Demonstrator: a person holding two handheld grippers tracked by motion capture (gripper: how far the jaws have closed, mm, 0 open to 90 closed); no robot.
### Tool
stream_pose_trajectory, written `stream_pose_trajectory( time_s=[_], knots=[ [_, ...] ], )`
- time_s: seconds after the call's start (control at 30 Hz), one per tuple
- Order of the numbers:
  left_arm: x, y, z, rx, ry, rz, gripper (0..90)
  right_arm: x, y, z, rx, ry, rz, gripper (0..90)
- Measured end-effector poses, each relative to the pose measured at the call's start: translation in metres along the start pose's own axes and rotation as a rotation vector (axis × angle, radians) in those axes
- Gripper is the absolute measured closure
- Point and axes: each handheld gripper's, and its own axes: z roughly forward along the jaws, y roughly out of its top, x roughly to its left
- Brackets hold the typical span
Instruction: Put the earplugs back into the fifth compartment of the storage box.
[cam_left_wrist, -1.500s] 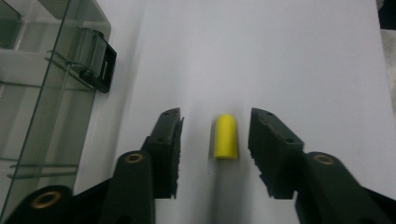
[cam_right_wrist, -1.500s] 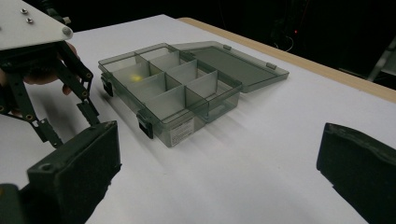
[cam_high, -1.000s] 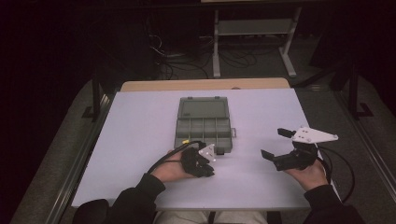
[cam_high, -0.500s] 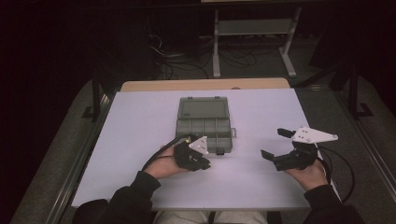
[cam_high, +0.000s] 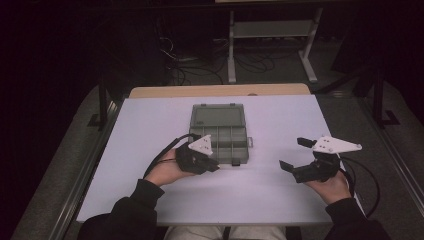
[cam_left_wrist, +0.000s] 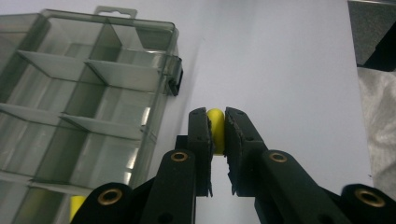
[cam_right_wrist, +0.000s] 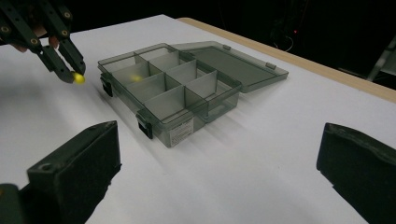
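High view: left gripper (cam_high: 214, 166) sits at the near-left corner of the smoky clear plastic compartment box (cam_high: 223, 134), lid open.

Left gripper view: jaws pinch a small yellow bead (cam_left_wrist: 215, 127); box lies to their left.

Right gripper view: right gripper (cam_right_wrist: 219, 179) gapes wide, empty, farther off.

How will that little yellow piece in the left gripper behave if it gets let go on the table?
The yellow piece looks rounded, so it would probably roll on the smooth white table. It seems small and light, pinched in the left gripper beside the organizer box, and may slip.
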Motion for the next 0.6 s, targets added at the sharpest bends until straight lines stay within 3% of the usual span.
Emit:
stream_pose_trajectory(
  time_s=[0.37, 0.6],
  knots=[
    [0.011, 0.013, -0.027, -0.012, 0.055, 0.013, 80.9, 0.000, 0.000, 0.000, 0.000, -0.002, 0.002, 0.0],
    [0.027, 0.011, -0.037, -0.037, 0.054, -0.045, 80.9, -0.001, 0.000, 0.001, 0.004, 0.001, 0.002, 0.0]
  ],
)
